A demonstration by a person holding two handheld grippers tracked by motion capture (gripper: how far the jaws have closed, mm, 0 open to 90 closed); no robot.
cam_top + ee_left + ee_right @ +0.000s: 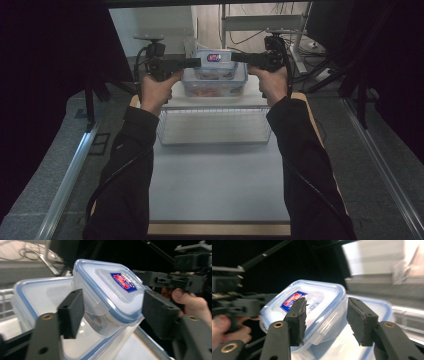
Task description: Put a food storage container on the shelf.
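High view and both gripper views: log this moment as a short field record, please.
small container: clear box, blue-rimmed lid with a red-blue label, sitting on the larger box
large container: clear, blue-rimmed, behind the wire basket
left gripper: at the small box's left side, jaws apart, pads not pressing
right gripper: at its right side, jaws apart
surface: white table

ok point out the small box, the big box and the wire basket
small box (110, 287), left gripper view, on its clear lid beside the label
big box (214, 88), high view, on its front wall
wire basket (214, 141), high view, on its front rim
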